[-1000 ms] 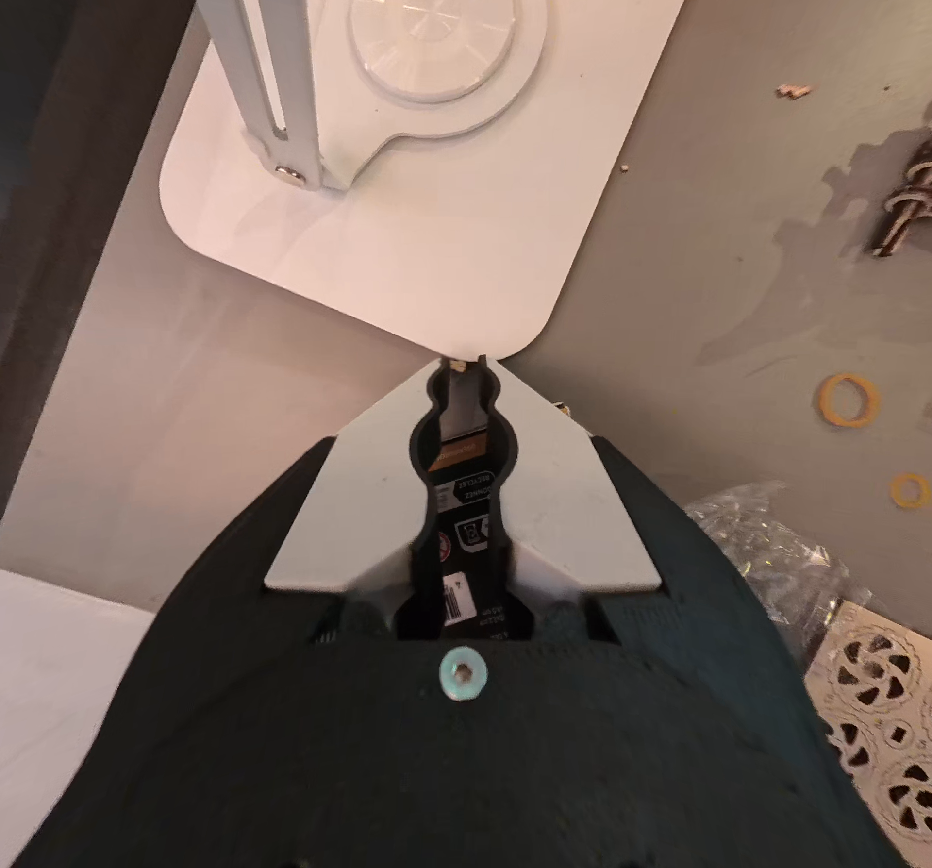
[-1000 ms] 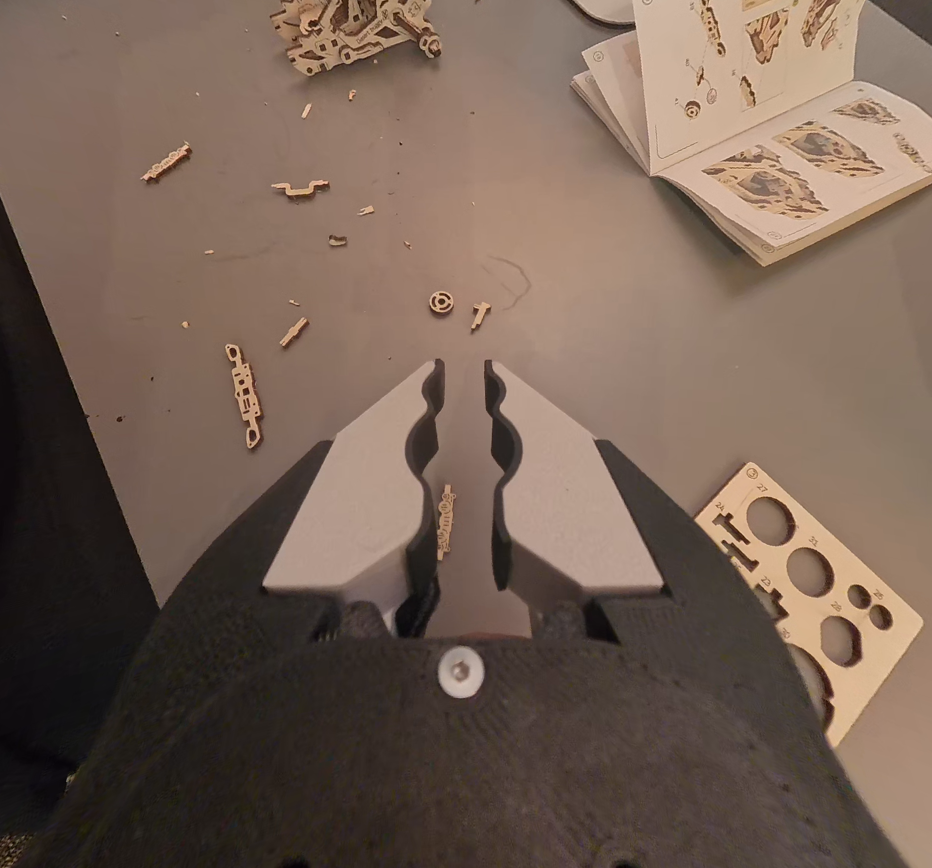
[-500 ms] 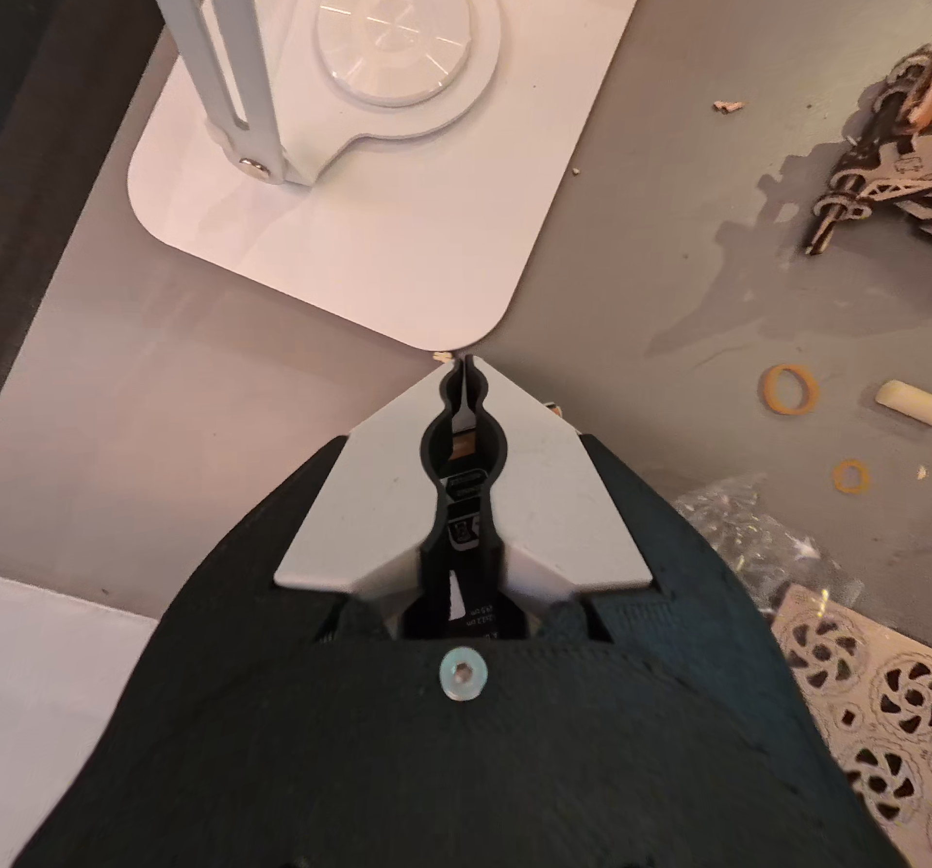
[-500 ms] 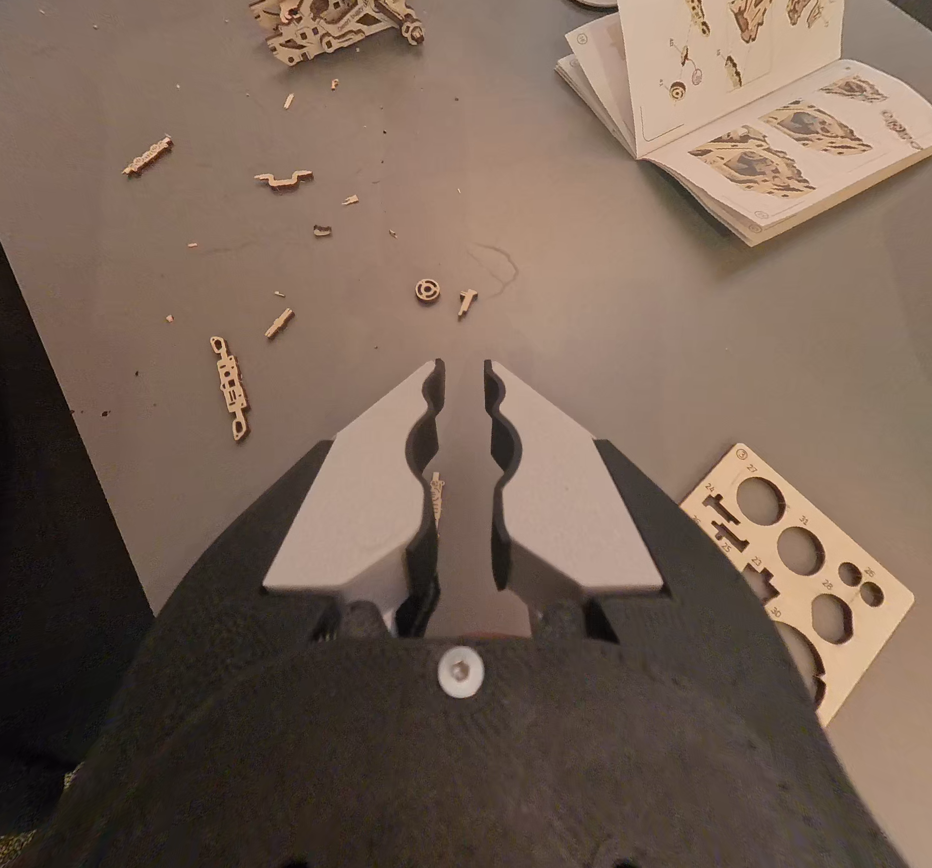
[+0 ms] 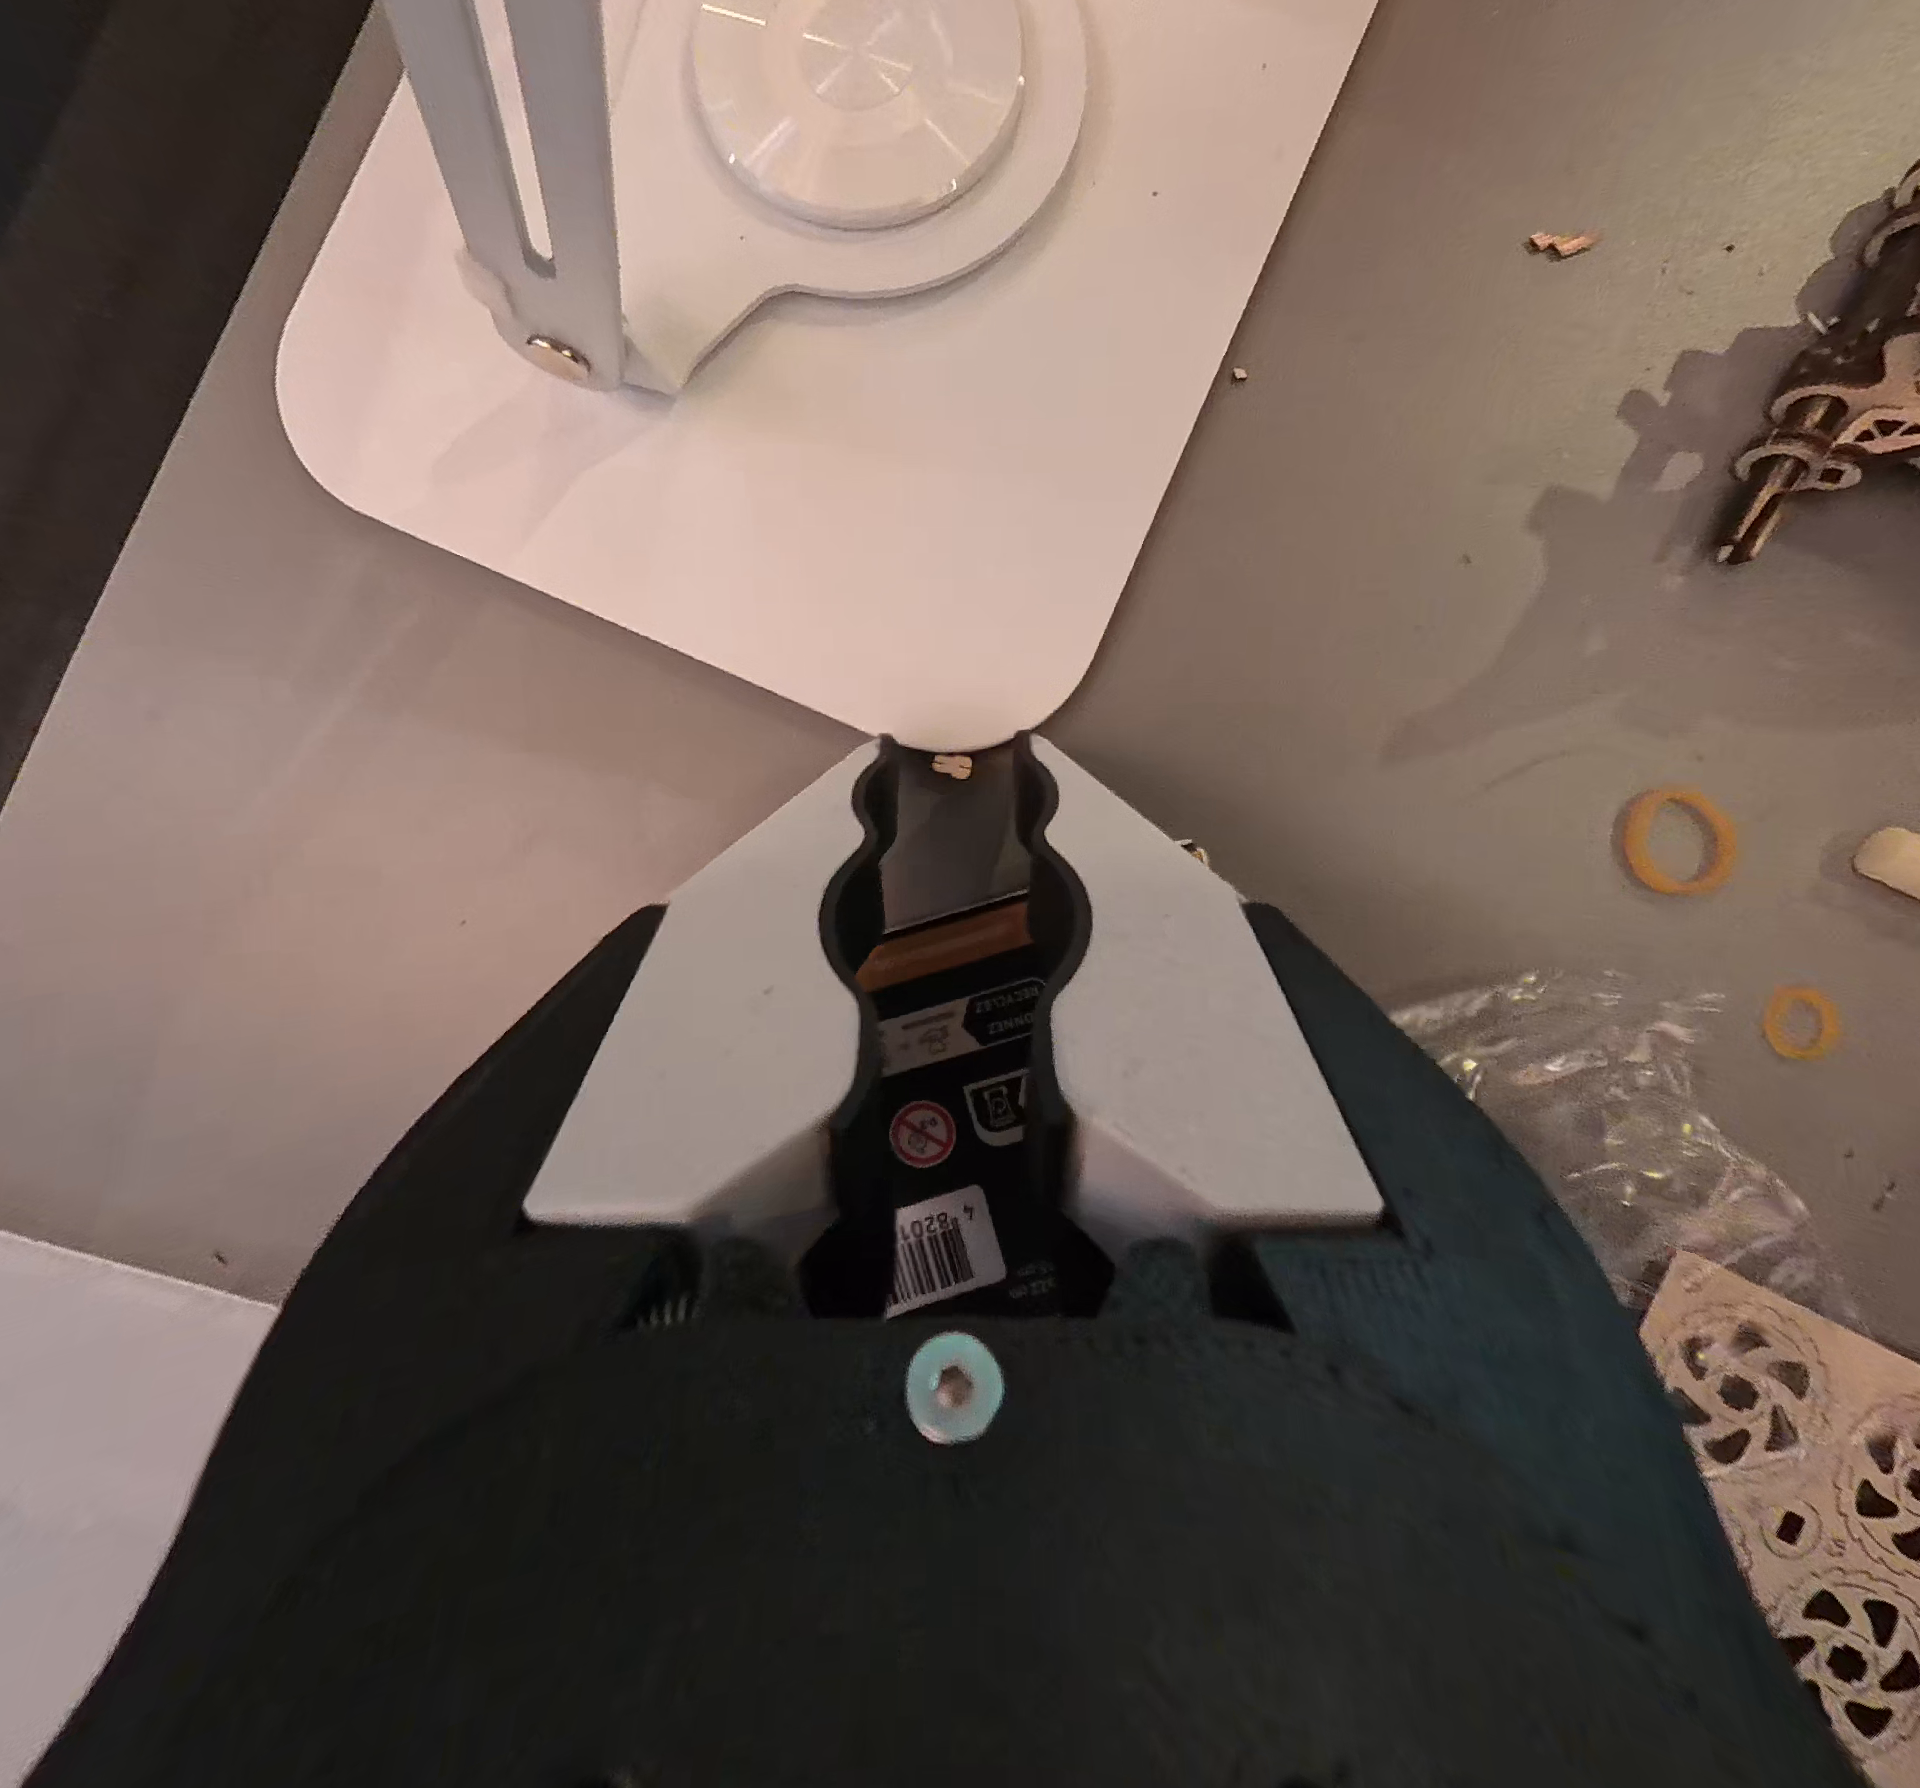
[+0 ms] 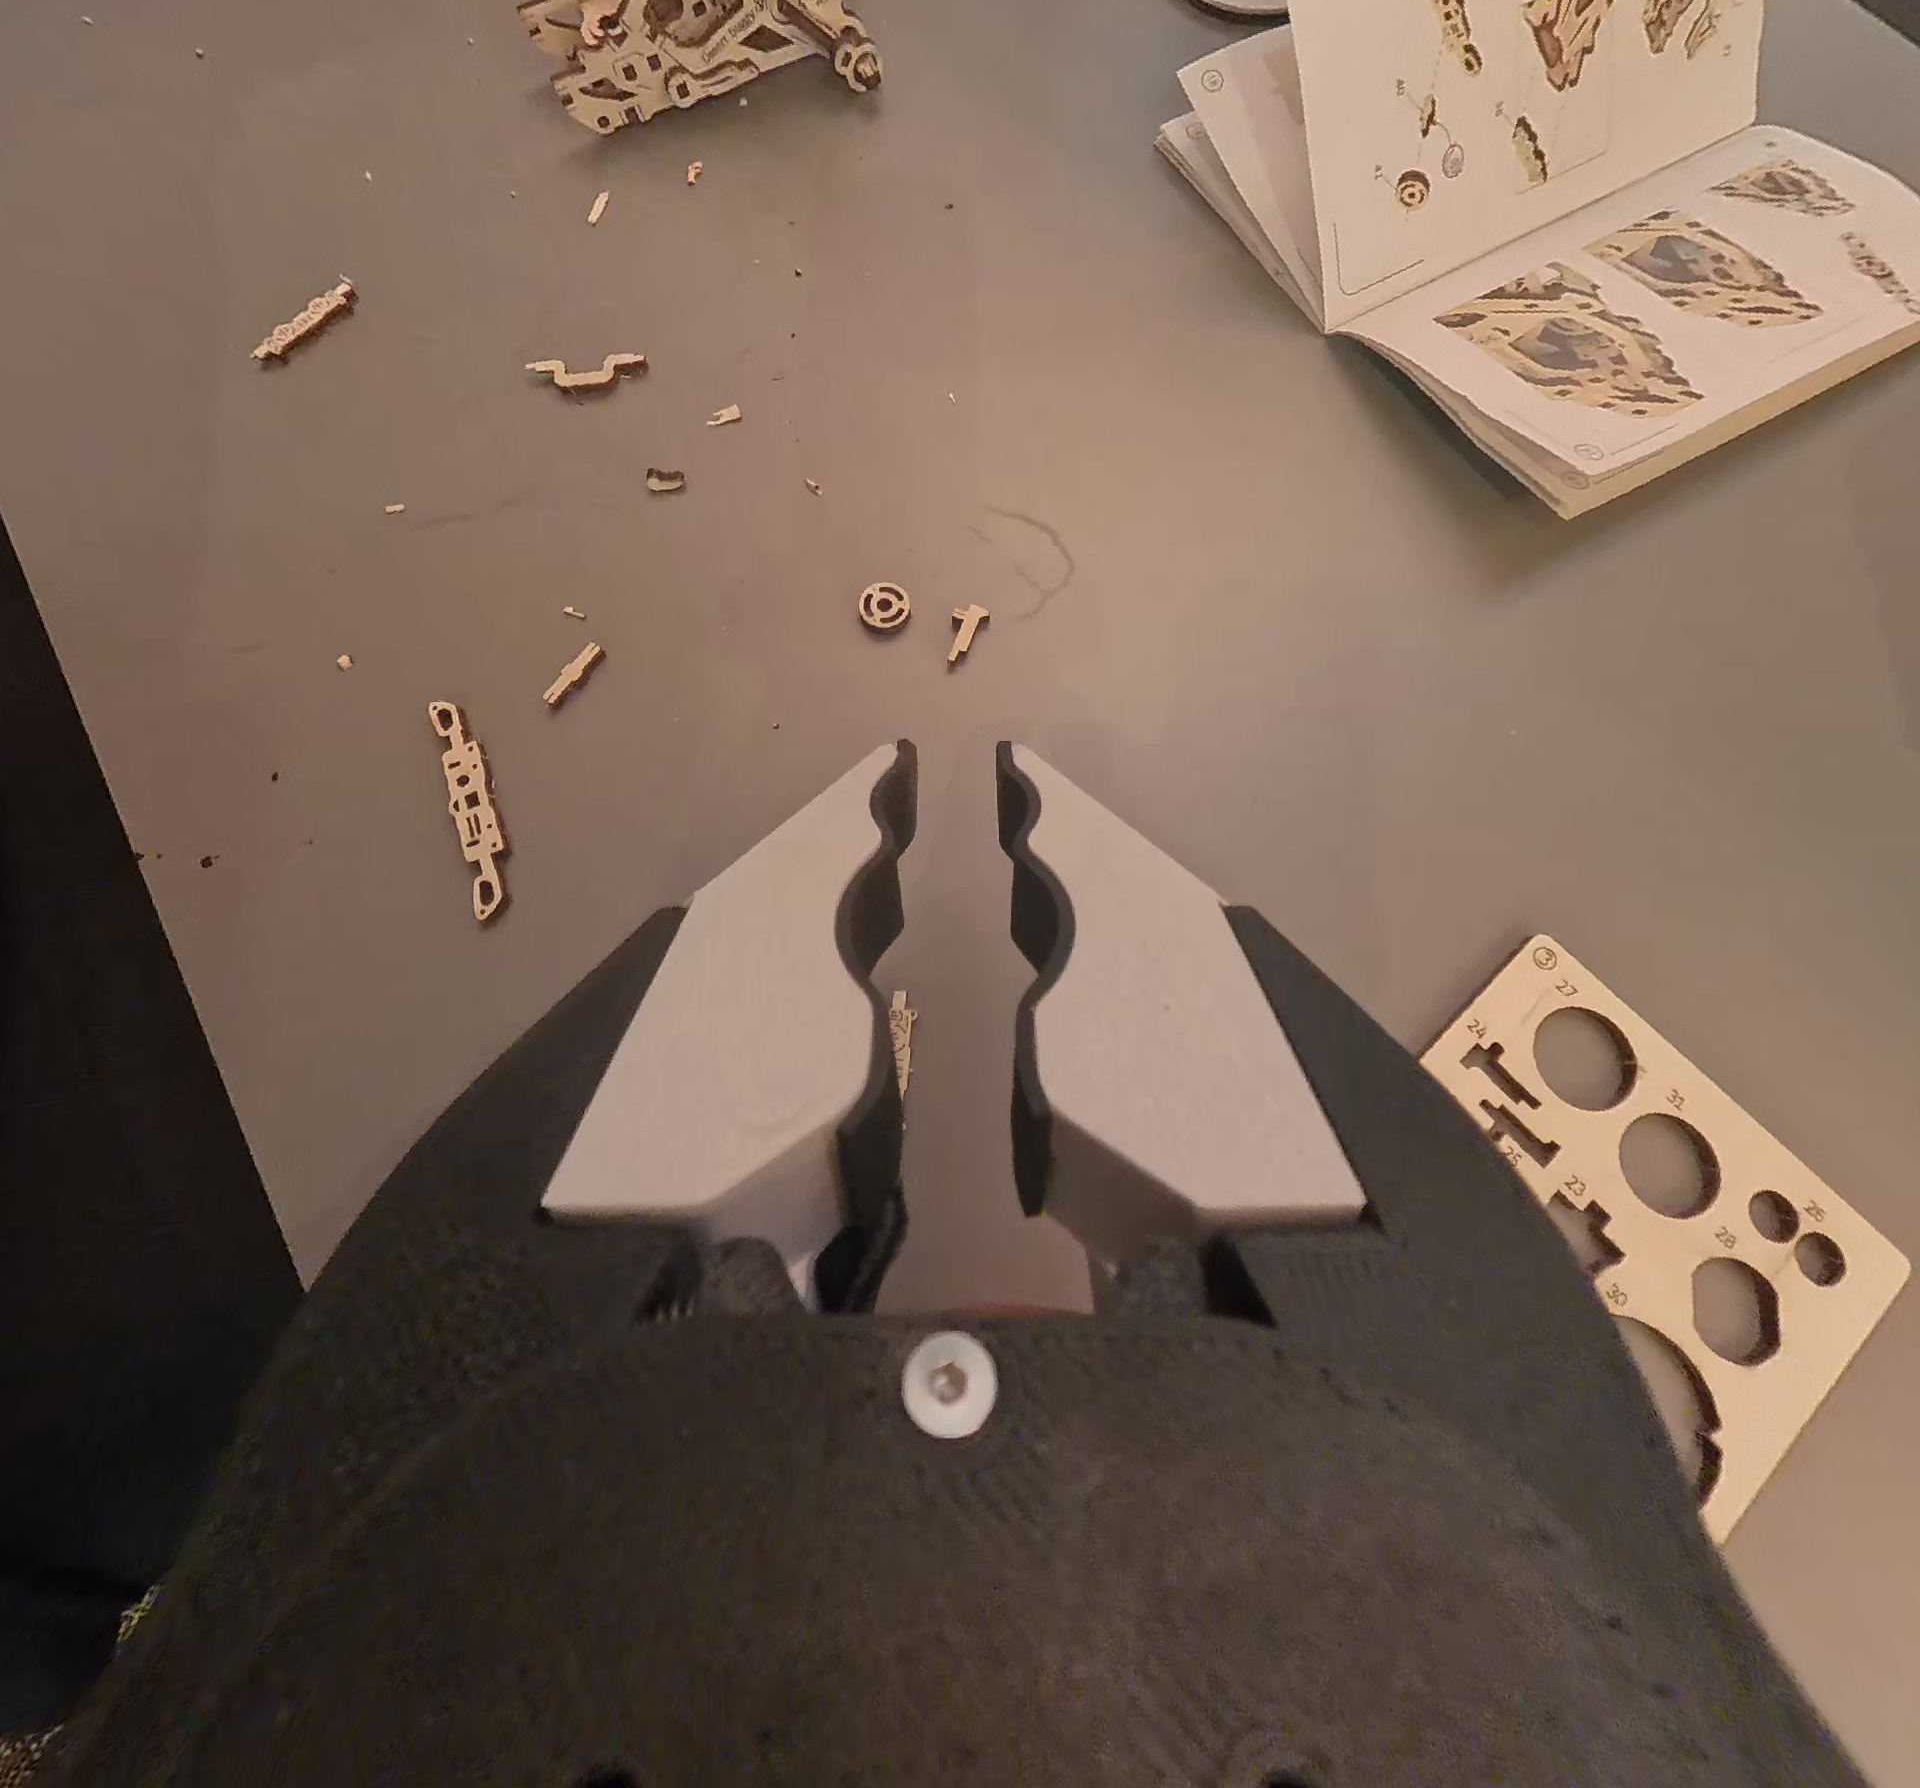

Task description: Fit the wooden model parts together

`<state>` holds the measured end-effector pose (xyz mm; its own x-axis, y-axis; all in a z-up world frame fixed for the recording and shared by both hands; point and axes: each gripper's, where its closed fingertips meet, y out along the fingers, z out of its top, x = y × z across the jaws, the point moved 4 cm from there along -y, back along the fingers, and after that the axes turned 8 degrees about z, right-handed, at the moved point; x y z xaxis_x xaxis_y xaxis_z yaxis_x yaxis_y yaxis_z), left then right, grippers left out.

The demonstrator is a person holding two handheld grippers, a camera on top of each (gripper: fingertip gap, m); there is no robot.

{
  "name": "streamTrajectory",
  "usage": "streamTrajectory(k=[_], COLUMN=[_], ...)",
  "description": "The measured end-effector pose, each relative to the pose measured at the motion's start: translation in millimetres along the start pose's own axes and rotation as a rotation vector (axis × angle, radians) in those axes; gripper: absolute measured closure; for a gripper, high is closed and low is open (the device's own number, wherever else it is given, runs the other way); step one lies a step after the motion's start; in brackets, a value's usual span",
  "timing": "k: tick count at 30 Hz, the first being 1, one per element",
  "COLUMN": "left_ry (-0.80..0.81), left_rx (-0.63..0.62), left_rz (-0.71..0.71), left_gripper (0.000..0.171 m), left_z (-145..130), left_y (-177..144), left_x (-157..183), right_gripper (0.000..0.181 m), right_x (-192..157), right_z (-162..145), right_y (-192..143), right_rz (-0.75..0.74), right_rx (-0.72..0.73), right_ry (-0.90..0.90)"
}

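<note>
The grey tabletop [image 6: 1299, 699] carries everything, and the largest thing on it is the white rounded-corner stand base with a round disc and a slanted white arm [image 5: 831, 450], which fills the upper part of the left wrist view. Next comes the open white instruction booklet with printed diagrams [image 6: 1579, 211] at the far right of the right wrist view, then the pale plywood sheet with round cut-outs [image 6: 1662, 1208] near that gripper's right side. The partly built, pale laser-cut wooden model [image 6: 696, 3] stands at the far top of that view, well apart from both claws. The left gripper [image 5: 956, 762] hangs with its jaws moderately apart and nothing between them; below it lies what may be a black printed package [image 5: 951, 1125], though little of it shows. The right gripper [image 6: 956, 762] is narrowly parted and empty, with a small round wooden ring part [image 6: 887, 610] and a tiny wooden peg [image 6: 966, 630] just ahead.
</note>
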<state>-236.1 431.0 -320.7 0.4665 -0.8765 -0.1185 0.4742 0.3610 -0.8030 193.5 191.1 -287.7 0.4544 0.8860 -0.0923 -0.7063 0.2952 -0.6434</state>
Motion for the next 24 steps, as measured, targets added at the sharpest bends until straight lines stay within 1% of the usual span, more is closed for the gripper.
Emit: streamTrajectory(k=[3, 4, 5, 11, 18, 19, 20, 21, 24], left_ry=[-0.007, -0.008, 0.001, 0.014, 0.011, 0.003, -0.006, -0.006, 0.013], left_rx=[-0.003, 0.006, 0.017, 0.020, 0.020, 0.018, 0.013, 0.006, -0.020], left_rz=[0.015, 0.007, 0.002, 0.054, 0.045, 0.055, 0.065, 0.054, 0.027], left_gripper=[0.157, 0.168, 0.171, 0.171, 0.171, 0.170, 0.162, 0.158, 0.154], left_z=[0, 0, 1, 1, 1, 1, 0, 0, -3], left_y=[0, -1, -1, -3, -8, -9, -10, -11, -12], left_x=[0, 3, 5, 6, 21, 20, 19, 20, 25], right_gripper=[0.168, 0.169, 0.169, 0.168, 0.169, 0.169, 0.169, 0.169, 0.169], right_x=[1, 1, 1, 2, 5, 5, 5, 5, 4], right_z=[0, 0, 0, -2, -6, -6, -6, -6, -5], right_y=[1, 1, 2, 1, -4, -4, -4, -4, -3], right_rz=[-0.002, -0.002, -0.001, -0.002, -0.012, -0.012, -0.011, -0.011, -0.011], right_rx=[0.005, 0.005, 0.006, 0.010, 0.022, 0.023, 0.022, 0.020, 0.022], right_ry=[0.004, 0.005, 0.005, 0.007, 0.020, 0.021, 0.021, 0.020, 0.019])
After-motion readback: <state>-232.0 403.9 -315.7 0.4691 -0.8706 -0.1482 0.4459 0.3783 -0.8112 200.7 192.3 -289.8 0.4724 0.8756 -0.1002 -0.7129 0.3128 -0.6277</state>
